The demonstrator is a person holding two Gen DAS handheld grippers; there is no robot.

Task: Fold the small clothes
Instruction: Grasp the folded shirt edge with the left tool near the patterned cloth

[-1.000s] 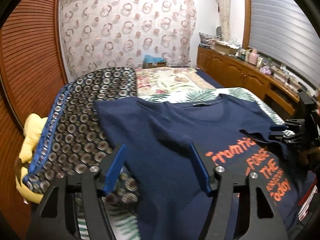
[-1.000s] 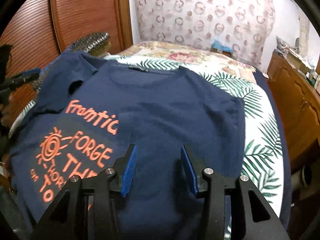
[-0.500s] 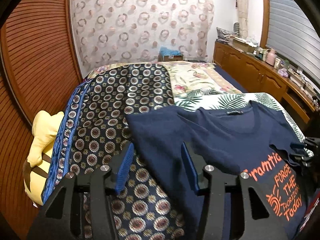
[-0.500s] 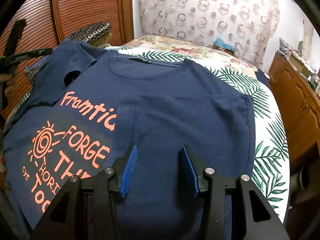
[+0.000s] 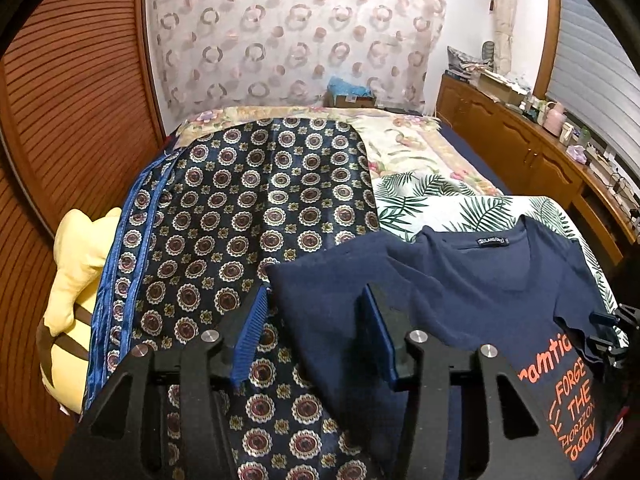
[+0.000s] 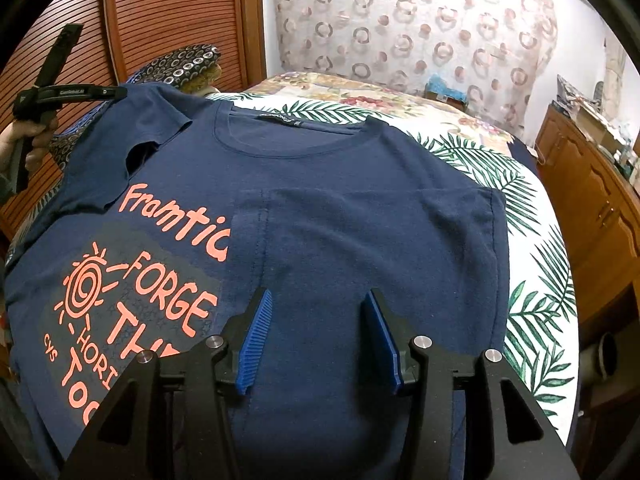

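Observation:
A navy T-shirt [image 6: 328,184] with orange print lies face up on the bed. Its right side is folded over the middle, covering part of the print. My right gripper [image 6: 316,328] is open and empty, hovering over the folded panel. My left gripper [image 5: 316,324] is open and empty above the shirt's left sleeve [image 5: 320,280]; from the right wrist view it shows at the far left [image 6: 72,92] beside that sleeve. The shirt [image 5: 480,292] fills the lower right of the left wrist view, where the right gripper's tips [image 5: 604,332] show at the edge.
A dark patterned quilt [image 5: 248,208] lies left of the shirt, with a yellow plush toy [image 5: 76,280] beyond it. A leaf-print sheet [image 6: 532,240] covers the bed. A wooden cabinet [image 5: 540,160] runs along the right; slatted wooden doors [image 6: 160,20] stand at the left.
My left gripper has swung left and back, away from the shirt's body toward the left sleeve over the quilt. My right gripper has barely moved over the folded panel.

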